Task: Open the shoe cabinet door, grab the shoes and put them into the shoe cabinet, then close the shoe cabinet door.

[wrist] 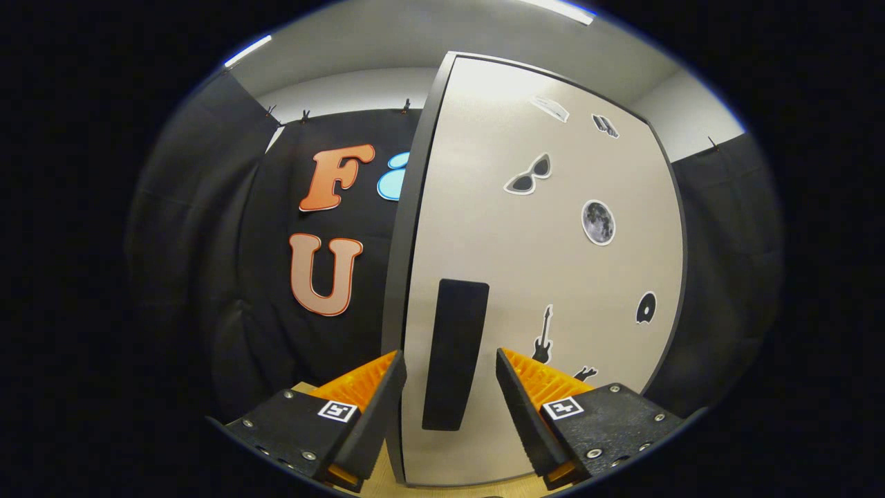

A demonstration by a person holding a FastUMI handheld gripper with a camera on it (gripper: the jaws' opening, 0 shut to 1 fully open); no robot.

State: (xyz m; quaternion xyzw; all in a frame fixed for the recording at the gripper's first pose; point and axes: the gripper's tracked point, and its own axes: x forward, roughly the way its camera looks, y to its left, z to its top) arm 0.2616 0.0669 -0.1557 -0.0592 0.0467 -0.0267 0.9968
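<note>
1. Gripper view looks straight at the shoe cabinet door (539, 277), which stands upright just ahead of the tongs (449, 370) and rises well above them.
2. That door is a pale, smooth beige panel with a thin dark rim around it; its left edge shows as a dark grey strip, seen slightly from the side.
3. A tall, narrow black handle (454, 353) sits low on the panel, close to the left edge, and runs vertically.
4. Small stickers dot the right part of the panel: a pair of sunglasses (528, 176), a grey moon (598, 222), a black guitar (543, 337), a black disc (646, 307), and two smaller ones near the top that are too small to make out.
5. The tongs stand wide open, holding nothing. The left finger lies just left of the door's edge, the right finger in front of the panel, and the handle shows in the gap between them; I cannot tell whether either finger touches the door.
6. A light wooden surface (442, 487) shows beneath the fingers at the foot of the door.
7. Black cloth hangs behind and to both sides of the cabinet.
</note>
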